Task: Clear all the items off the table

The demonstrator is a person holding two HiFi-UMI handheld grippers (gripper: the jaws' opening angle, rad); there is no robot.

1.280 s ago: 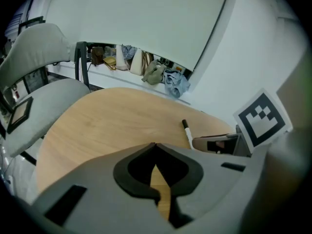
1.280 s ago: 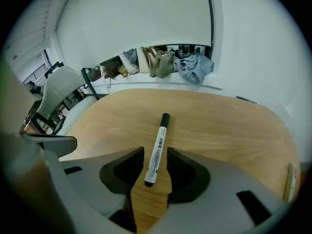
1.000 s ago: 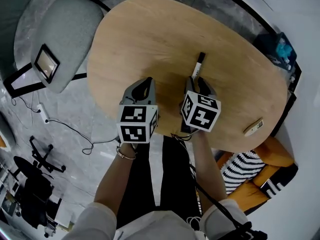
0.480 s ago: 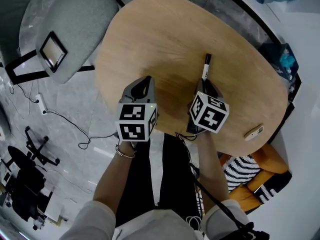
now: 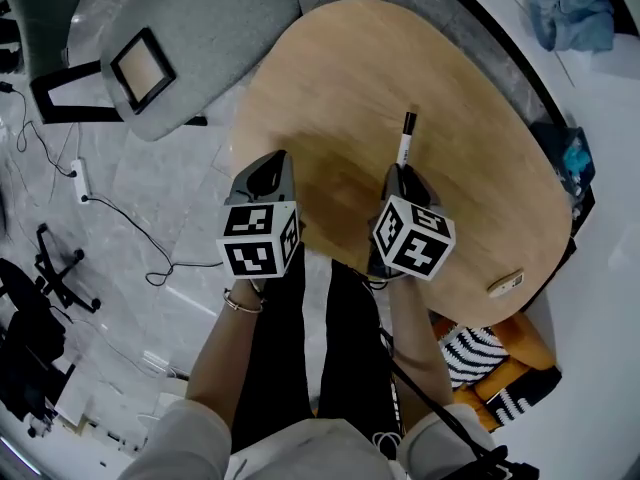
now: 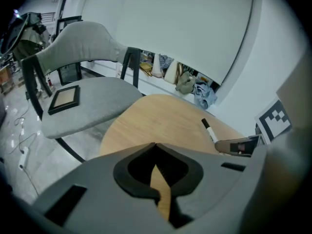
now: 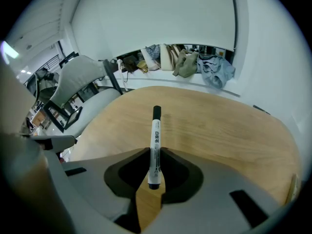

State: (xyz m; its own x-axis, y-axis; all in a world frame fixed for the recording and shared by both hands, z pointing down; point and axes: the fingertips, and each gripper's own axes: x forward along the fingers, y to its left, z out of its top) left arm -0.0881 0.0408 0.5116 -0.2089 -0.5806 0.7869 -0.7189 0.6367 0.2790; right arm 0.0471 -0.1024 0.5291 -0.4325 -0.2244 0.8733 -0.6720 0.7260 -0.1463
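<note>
A white marker with a black cap [image 5: 405, 138] points away from me over the oval wooden table [image 5: 400, 58]. My right gripper [image 5: 400, 174] holds its lower end. In the right gripper view the jaws have just been closing, and they now pinch the marker [image 7: 155, 145] at the right gripper's [image 7: 155, 153] tips. My left gripper [image 5: 270, 171] hovers over the table's near left edge. In the left gripper view its tips [image 6: 155, 146] meet with nothing between them.
A small wooden block [image 5: 506, 284] lies at the table's near right edge. A grey chair [image 5: 200, 28] to the left carries a framed picture [image 5: 143, 66]. An orange seat with a striped cushion [image 5: 490, 353] stands below the right edge. Cables trail over the floor at left.
The right jaws closed on the marker's near end. The left gripper slid left toward the table's edge. The right hand shifted a little with the marker.
</note>
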